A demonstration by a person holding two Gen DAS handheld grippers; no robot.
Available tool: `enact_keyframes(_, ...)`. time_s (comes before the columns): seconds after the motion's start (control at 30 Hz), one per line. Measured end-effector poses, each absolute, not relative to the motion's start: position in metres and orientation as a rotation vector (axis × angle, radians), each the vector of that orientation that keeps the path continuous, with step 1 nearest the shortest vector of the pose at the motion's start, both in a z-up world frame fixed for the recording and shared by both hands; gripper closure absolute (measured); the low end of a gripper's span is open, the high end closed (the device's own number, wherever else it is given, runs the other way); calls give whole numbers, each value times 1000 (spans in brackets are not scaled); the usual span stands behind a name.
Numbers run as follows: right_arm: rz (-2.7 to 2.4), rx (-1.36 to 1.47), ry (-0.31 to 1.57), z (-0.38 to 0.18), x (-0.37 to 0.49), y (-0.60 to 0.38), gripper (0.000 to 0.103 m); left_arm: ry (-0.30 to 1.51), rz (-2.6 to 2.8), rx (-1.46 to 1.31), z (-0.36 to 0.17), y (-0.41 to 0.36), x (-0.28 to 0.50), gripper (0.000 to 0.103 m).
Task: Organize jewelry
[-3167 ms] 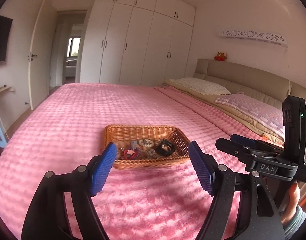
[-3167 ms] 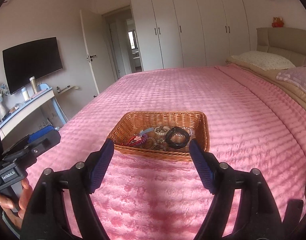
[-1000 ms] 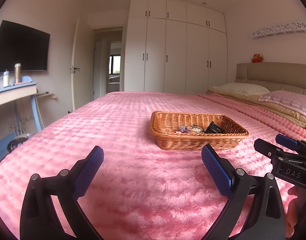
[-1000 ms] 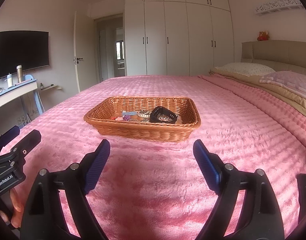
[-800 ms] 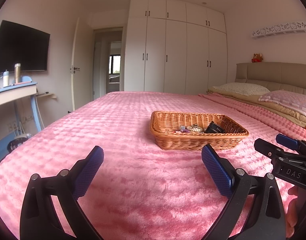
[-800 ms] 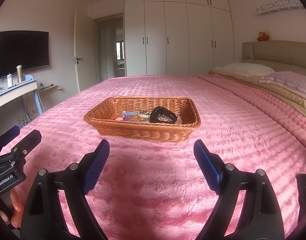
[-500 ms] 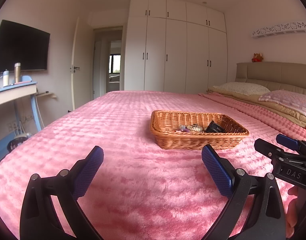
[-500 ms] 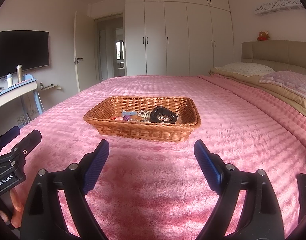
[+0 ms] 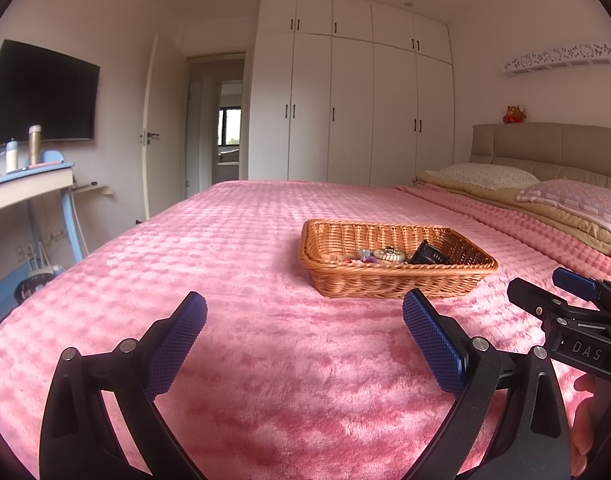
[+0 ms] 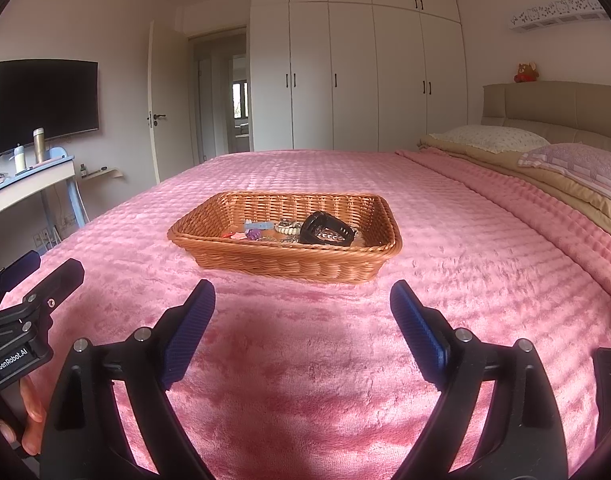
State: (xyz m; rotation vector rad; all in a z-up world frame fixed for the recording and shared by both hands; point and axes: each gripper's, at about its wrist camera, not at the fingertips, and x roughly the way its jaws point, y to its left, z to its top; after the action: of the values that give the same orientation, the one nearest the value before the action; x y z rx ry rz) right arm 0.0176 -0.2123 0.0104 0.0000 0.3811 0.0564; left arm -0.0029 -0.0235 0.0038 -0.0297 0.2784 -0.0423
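Observation:
A wicker basket [image 10: 281,261] sits on the pink bedspread; it also shows in the left wrist view [image 9: 389,284]. Inside lie a black bracelet [image 10: 325,232], a pale beaded piece [image 10: 286,227] and small coloured items [image 10: 251,233]. The black bracelet [image 9: 428,255] and beaded piece [image 9: 389,255] show over the rim in the left wrist view. My left gripper [image 9: 303,320] is open and empty, low over the bedspread, short and left of the basket. My right gripper [image 10: 302,300] is open and empty, just in front of the basket.
The pink bedspread [image 10: 325,340] covers the bed. Pillows [image 10: 489,138] and the headboard are at the right. A desk [image 9: 25,184] with bottles and a wall TV [image 9: 37,96] stand left. White wardrobes and an open door are behind.
Since 3.2 s ago both grippers have dropped lower and level with the basket. Over the last second nothing has visibly moved.

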Motion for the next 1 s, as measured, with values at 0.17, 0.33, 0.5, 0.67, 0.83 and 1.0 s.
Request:
enact_keyframes(0.17,56,-1,380,10,18,-212,18,281,-42,-31,1,-23,-3,8)
enact_keyframes(0.33,57,-1,380,10,18,-212,18,282,-42,-32,1,-23,-3,8)
enact_keyframes(0.5,56,-2,380,10,18,-212,18,282,-42,-31,2,-24,-3,8)
enact_keyframes(0.67,57,-1,381,10,18,-212,18,283,-42,-31,2,-24,-3,8)
enact_keyframes(0.83,57,-2,381,10,18,-212,17,283,-42,-31,2,-23,-3,8)
enact_keyframes(1.0,56,-1,381,10,18,-211,17,283,-42,-31,3,-24,-3,8)
